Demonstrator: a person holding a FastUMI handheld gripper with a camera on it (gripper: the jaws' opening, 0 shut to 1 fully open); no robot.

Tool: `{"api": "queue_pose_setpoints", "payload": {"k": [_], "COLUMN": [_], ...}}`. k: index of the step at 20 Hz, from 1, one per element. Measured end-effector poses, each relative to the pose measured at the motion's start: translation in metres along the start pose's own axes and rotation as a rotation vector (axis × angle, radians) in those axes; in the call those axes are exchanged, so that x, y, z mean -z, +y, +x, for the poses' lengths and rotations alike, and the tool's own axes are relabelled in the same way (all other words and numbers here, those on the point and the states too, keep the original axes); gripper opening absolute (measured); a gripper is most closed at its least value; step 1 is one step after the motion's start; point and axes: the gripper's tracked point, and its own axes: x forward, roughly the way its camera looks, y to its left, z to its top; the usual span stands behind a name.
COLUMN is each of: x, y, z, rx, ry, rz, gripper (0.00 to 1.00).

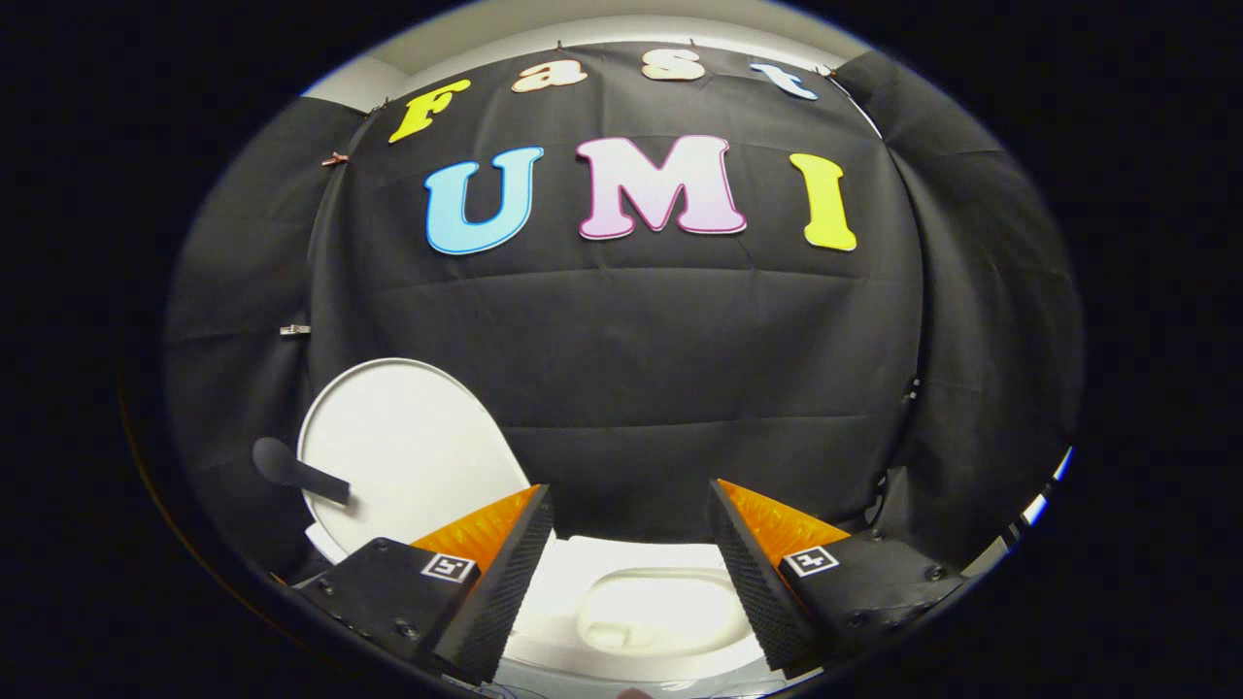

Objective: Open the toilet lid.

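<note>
Hand-held gripper [631,505] gapes over toilet bowl [660,612], raised lid [408,437] beyond-left

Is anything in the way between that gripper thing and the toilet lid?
Nothing visible. The toilet lid already stands raised, beyond one finger of the open hand-held gripper, with a dark handle across it. The bowl lies between the fingers.

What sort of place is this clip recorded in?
Likely a staged booth, not a real bathroom: a white toilet bowl with its lid raised stands before black cloth walls. The gripper hangs open above the bowl.
</note>
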Motion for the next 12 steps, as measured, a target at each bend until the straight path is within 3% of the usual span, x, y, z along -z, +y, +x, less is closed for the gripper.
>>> {"api": "queue_pose_setpoints", "payload": {"k": [5,12], "x": [0.010,0.026], "y": [-0.053,-0.080], "z": [0.013,0.025], "rx": [0.042,0.057], "ry": [-0.032,-0.049], "rz": [0.024,0.040], "gripper": [0.99,0.99]}}
